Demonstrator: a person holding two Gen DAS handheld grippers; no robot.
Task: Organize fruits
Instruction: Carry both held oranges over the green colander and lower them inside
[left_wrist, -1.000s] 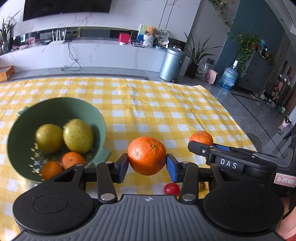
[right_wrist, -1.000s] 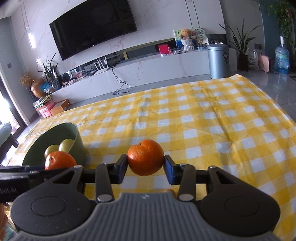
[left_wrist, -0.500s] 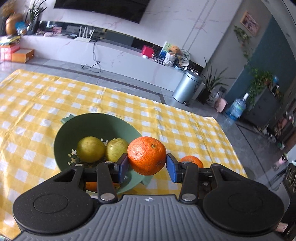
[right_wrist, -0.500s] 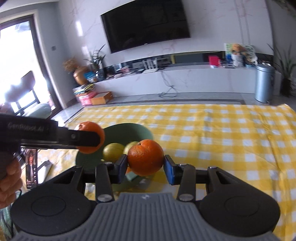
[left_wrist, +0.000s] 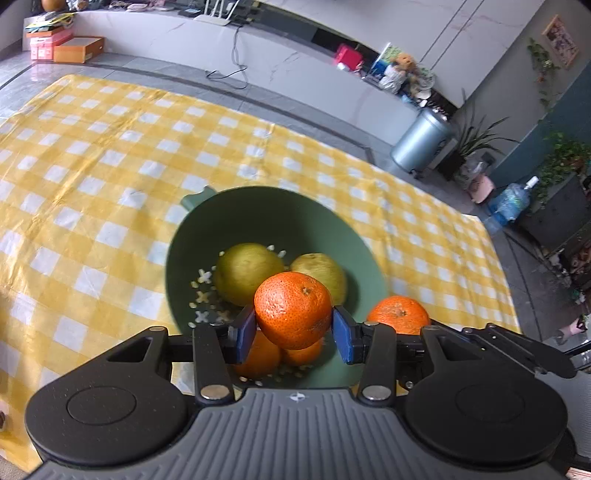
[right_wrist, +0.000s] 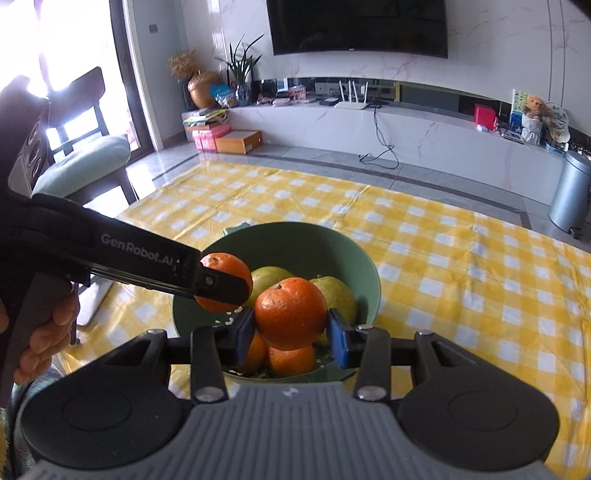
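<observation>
A green bowl (left_wrist: 258, 201) stands on the yellow checked cloth, with two yellow-green fruits (left_wrist: 247, 273) and two oranges (left_wrist: 258, 358) lying in it. My left gripper (left_wrist: 293, 334) is shut on an orange (left_wrist: 293, 308) held above the bowl's near side. Beside it, on the right, a second orange (left_wrist: 399, 314) is pinched in my right gripper. In the right wrist view, my right gripper (right_wrist: 290, 336) grips that orange (right_wrist: 290, 314) over the bowl (right_wrist: 295, 230). There the left gripper (right_wrist: 221, 282) reaches in from the left with its orange (right_wrist: 229, 269).
The checked cloth (left_wrist: 92, 177) spreads wide around the bowl, with its far edge meeting grey floor. A chair with a pale cushion (right_wrist: 85, 166) stands beyond the cloth's left corner. A hand (right_wrist: 40, 339) holds the left gripper's handle. A metal bin (left_wrist: 421, 140) stands on the floor.
Both grippers have carried their oranges sideways from over the bare cloth to above the green bowl, rolling as they went. Both grips are unchanged.
</observation>
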